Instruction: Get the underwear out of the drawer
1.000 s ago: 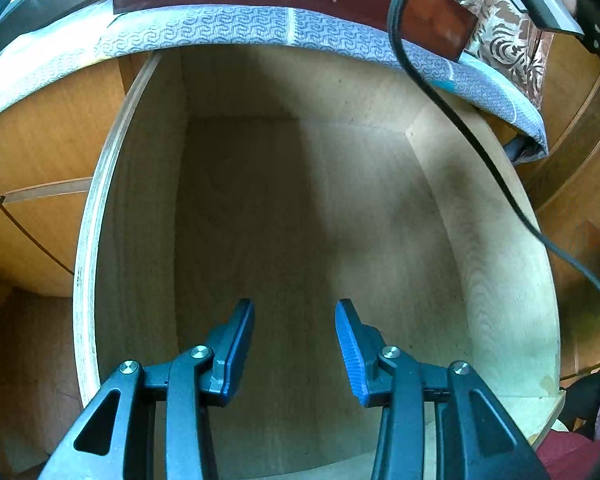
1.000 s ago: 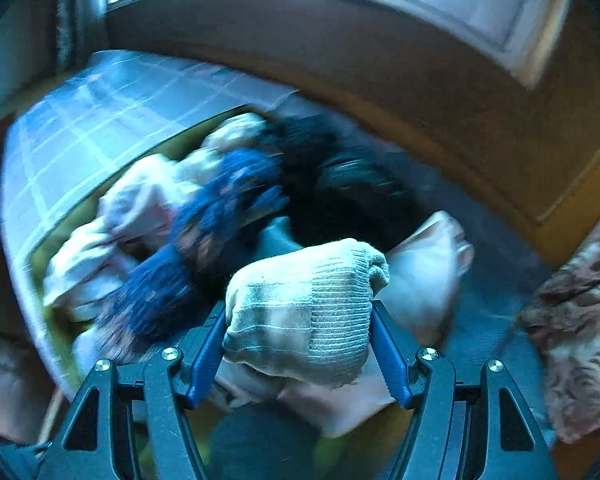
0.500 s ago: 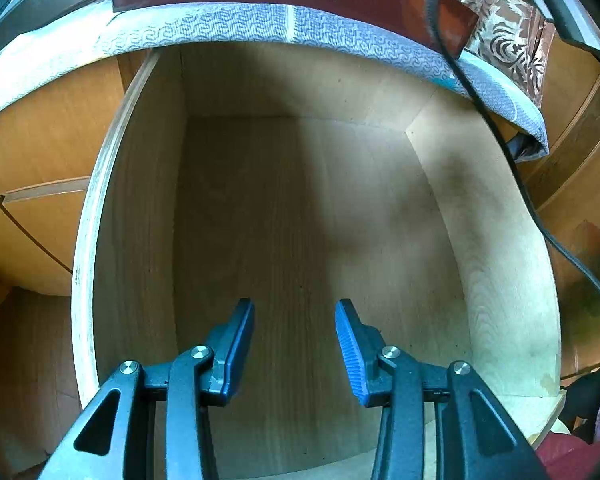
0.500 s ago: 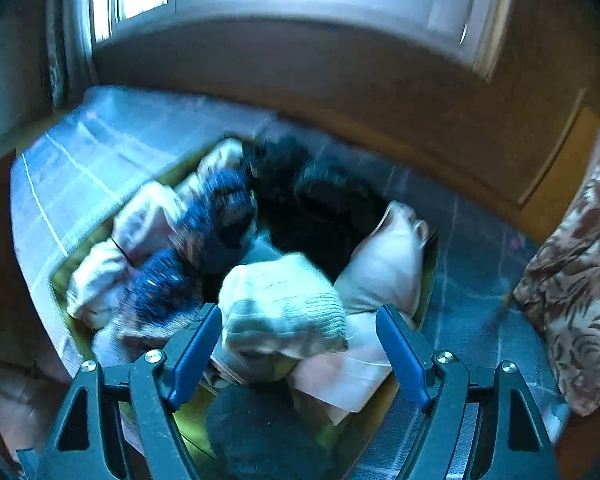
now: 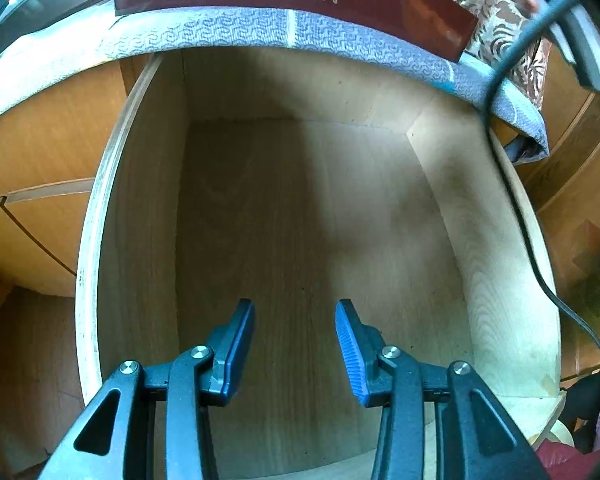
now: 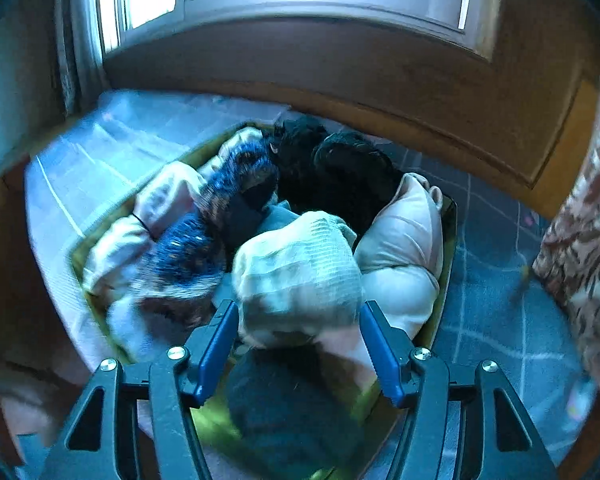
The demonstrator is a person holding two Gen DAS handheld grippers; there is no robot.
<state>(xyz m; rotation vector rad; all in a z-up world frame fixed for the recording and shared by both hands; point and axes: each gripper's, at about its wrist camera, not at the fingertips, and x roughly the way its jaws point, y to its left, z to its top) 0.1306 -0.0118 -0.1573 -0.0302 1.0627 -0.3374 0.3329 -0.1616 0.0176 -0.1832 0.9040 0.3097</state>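
Note:
In the left wrist view the pale wooden drawer [image 5: 88,280] is pulled out, and only its bare bottom shows. My left gripper [image 5: 294,308] hangs open over its front part with nothing between the fingers. In the right wrist view a pale knitted roll [image 6: 296,268] lies on top of a heap of rolled garments in a yellow-green tray [image 6: 446,276]. My right gripper [image 6: 298,308] is open just above it, its blue fingers [image 6: 216,344] flanking the roll's near end. The roll blurs together with the heap.
The tray stands on a checked blue-grey cloth [image 6: 496,320] below a window and a wooden panel. Blue speckled rolls [image 6: 192,252], black rolls [image 6: 340,168] and pink ones [image 6: 408,232] fill it. A black cable [image 5: 520,216] hangs over the drawer's right wall; a patterned blue cloth [image 5: 228,32] overhangs its back.
My right gripper held the pale roll a second ago, then let it go onto the heap and drew back a little. The left gripper and the drawer have not moved.

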